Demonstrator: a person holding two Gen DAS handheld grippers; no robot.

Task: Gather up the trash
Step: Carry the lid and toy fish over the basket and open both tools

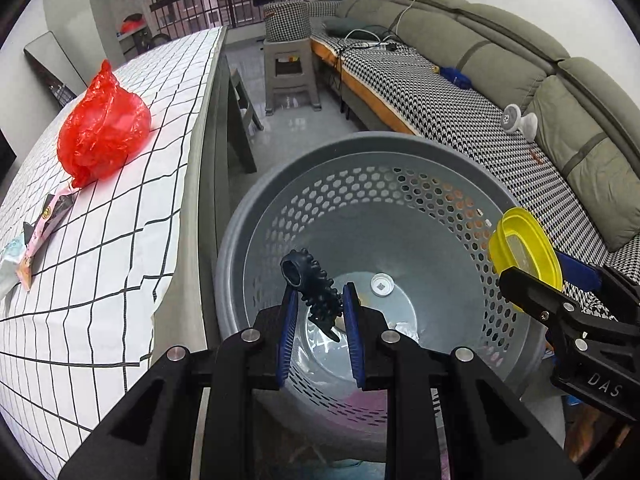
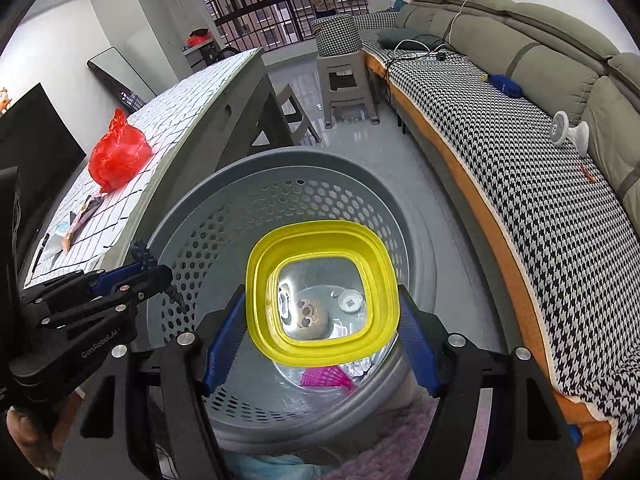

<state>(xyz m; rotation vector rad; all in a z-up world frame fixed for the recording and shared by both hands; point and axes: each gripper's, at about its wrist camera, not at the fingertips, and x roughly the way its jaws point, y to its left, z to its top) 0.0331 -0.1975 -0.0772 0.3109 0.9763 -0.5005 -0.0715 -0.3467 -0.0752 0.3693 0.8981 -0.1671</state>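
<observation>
Two pieces of trash held over the grey perforated basket [image 1: 400, 152], not yet let go. Already lying on its floor: a white bottle cap [image 1: 382, 284], a pink scrap [image 2: 326, 378], some pale bits. Still waiting on the table [image 1: 120, 240], near its edge beside the basket: a red plastic bag [image 1: 102, 128], and closer to the near corner a pink wrapper [image 1: 44, 232] touching a pale packet [image 1: 8, 264]. By this reckoning, roughly midway through.

Left gripper [image 1: 320, 312]: jaws narrowed to a small gap, pinching a dark knobbly rubber piece [image 1: 316, 284] by its lower end, top sticking up above the fingers, poised above the basket's middle.

Right gripper [image 2: 322, 344]: jaws spread wide, clamped on opposite sides of a yellow lid [image 2: 322, 292] with a clear centre, hovering over the basket near its rim.
</observation>
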